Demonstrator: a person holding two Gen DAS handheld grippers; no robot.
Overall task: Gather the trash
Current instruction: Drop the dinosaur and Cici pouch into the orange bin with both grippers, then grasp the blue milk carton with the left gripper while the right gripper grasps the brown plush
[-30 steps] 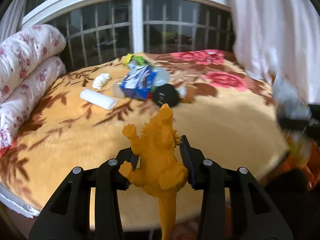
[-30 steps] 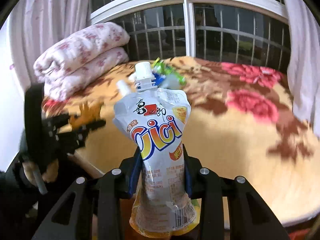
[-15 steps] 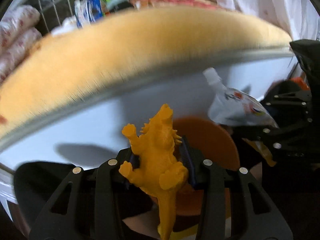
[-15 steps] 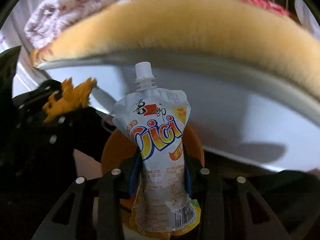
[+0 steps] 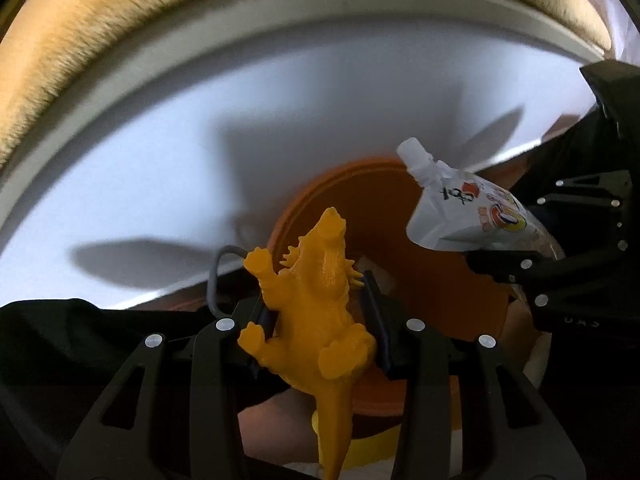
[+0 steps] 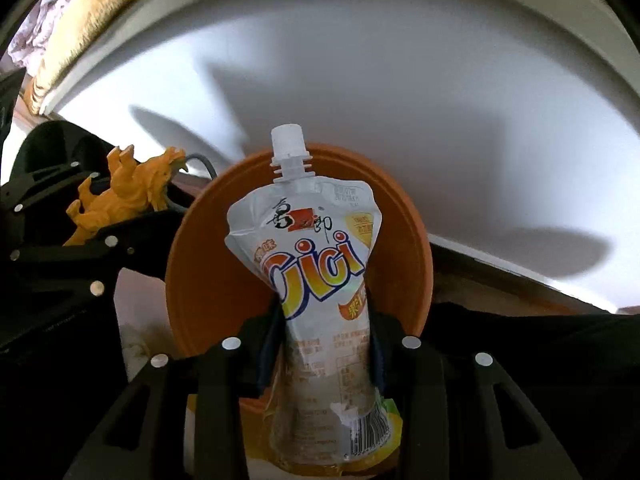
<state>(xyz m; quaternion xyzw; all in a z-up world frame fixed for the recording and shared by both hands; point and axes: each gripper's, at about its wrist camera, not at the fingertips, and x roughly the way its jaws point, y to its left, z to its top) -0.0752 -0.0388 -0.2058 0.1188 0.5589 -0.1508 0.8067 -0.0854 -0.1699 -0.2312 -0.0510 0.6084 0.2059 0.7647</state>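
Note:
An orange toy dinosaur sits between the pads of my left gripper, whose jaws are opening while the pads still touch it. My right gripper pinches a white "Cici" drink pouch at its waist, spout up, and its jaws are opening too. Both point steeply down over a round orange bin on the floor. In the left wrist view the pouch hangs over the bin's right side. From the right wrist, the dinosaur is just left of the bin's rim.
The bed's white side panel rises right behind the bin, with the yellow furry blanket's edge on top. A grey cable loops beside the bin's left rim. Dark shapes fill the lower corners of both views.
Both grippers sank from above the bed to beside it and tipped downward. The orange bin came into view beneath them. The dinosaur and the pouch stayed in the jaws.

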